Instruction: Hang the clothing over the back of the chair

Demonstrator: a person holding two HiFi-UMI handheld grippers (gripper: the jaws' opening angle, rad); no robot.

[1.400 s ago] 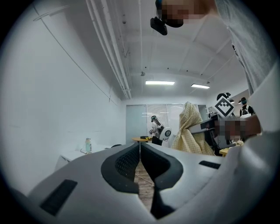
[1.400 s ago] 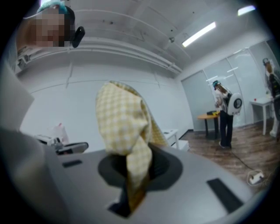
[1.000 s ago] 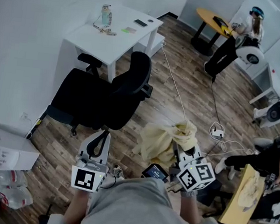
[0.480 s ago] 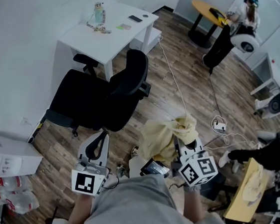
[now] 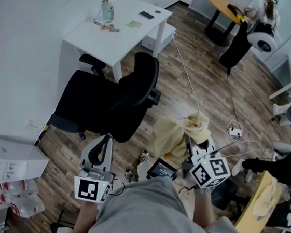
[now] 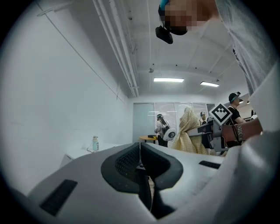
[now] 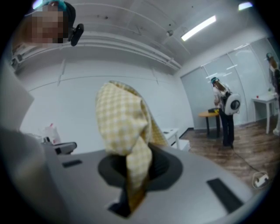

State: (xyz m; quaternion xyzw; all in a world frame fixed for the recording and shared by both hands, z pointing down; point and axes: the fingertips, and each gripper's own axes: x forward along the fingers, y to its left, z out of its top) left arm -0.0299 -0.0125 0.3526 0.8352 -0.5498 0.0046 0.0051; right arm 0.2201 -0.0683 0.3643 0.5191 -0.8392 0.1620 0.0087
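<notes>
Both right fingers [image 7: 164, 166] tight on checked clothing [image 7: 124, 127]; left fingers [image 6: 125, 165] together.

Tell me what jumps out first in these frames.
The pale yellow checked clothing grabs the eye first. It is bunched up and pinched in the right gripper, right of centre over the wooden floor. Just left of it stands the black office chair, its back bare, beside the white desk. The left gripper is shut and empty, below the chair in the head view.
</notes>
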